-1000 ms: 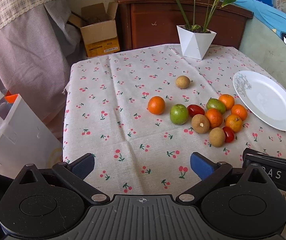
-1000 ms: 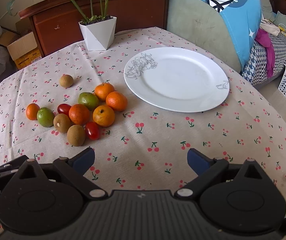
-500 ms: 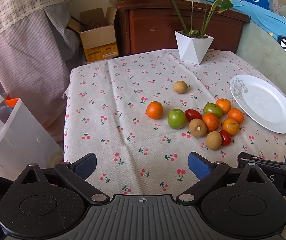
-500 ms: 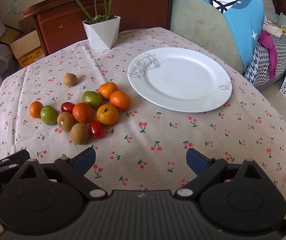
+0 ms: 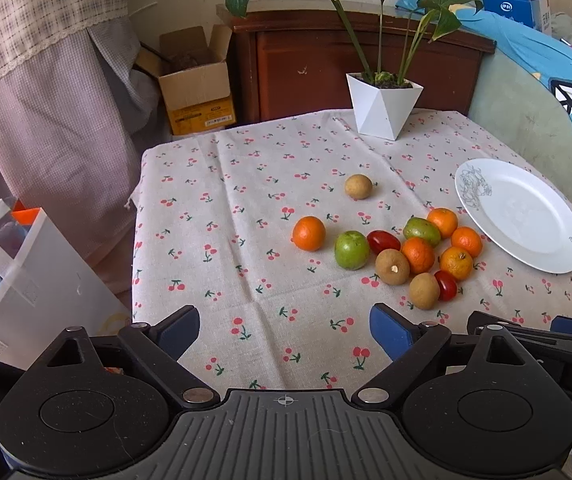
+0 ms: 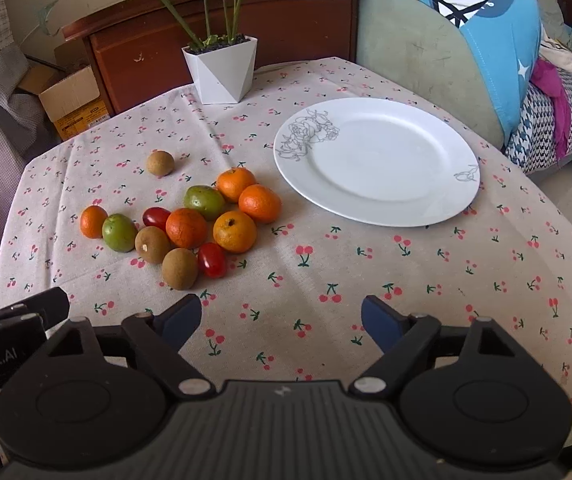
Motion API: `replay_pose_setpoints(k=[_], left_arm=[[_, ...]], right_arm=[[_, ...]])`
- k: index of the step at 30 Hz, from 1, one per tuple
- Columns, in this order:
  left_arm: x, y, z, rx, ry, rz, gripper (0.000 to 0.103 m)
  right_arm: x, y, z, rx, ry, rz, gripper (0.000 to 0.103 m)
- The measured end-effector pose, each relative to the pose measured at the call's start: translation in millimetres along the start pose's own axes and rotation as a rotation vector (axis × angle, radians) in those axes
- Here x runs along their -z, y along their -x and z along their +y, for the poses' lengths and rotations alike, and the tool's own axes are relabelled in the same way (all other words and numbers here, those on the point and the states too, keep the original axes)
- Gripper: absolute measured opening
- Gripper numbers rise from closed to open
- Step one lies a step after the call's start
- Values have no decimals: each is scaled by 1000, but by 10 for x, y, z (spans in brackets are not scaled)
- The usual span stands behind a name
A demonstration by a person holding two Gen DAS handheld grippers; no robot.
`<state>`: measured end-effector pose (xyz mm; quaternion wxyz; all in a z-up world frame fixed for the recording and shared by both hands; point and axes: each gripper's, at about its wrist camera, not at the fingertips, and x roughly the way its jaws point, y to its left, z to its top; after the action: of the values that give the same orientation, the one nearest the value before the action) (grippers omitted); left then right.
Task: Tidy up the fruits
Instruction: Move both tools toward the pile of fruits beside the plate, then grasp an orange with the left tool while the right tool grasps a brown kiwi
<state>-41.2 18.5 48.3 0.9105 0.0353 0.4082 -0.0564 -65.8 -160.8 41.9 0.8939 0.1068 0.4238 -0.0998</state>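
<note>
A cluster of small fruits lies on the cherry-print tablecloth: several oranges point(image 6: 234, 231), two green fruits point(image 6: 204, 201), two red tomatoes point(image 6: 211, 259) and brown fruits point(image 6: 179, 268). One brown fruit point(image 6: 160, 163) sits apart behind them. An empty white plate point(image 6: 378, 164) lies to the right of the cluster; it also shows in the left wrist view point(image 5: 520, 216). My left gripper point(image 5: 284, 330) is open and empty over the near table edge, left of the fruits point(image 5: 418, 255). My right gripper point(image 6: 280, 322) is open and empty, in front of the plate.
A white faceted plant pot point(image 6: 221, 68) stands at the table's far edge. A dark wooden cabinet point(image 5: 350, 64) and a cardboard box point(image 5: 195, 88) are behind the table. A white bag point(image 5: 25, 280) stands on the floor at left. A sofa with blue cover point(image 6: 466, 40) is at right.
Both grippers have pulled back and risen slightly, so the table and fruits look farther away. Both stay open and the fruits have not moved.
</note>
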Motion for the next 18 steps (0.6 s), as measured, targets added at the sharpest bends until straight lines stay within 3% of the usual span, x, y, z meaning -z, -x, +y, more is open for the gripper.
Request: replay_pose_setpoints(k=[10,18], left_arm=[[-65,20,209,-8,49,-22,85],[-48,-52,185,13,45,-19,79]], right_arm=[[66,61,-319,-164,-77,-24,67],[117,12,-367,-217,-77,-31,50]])
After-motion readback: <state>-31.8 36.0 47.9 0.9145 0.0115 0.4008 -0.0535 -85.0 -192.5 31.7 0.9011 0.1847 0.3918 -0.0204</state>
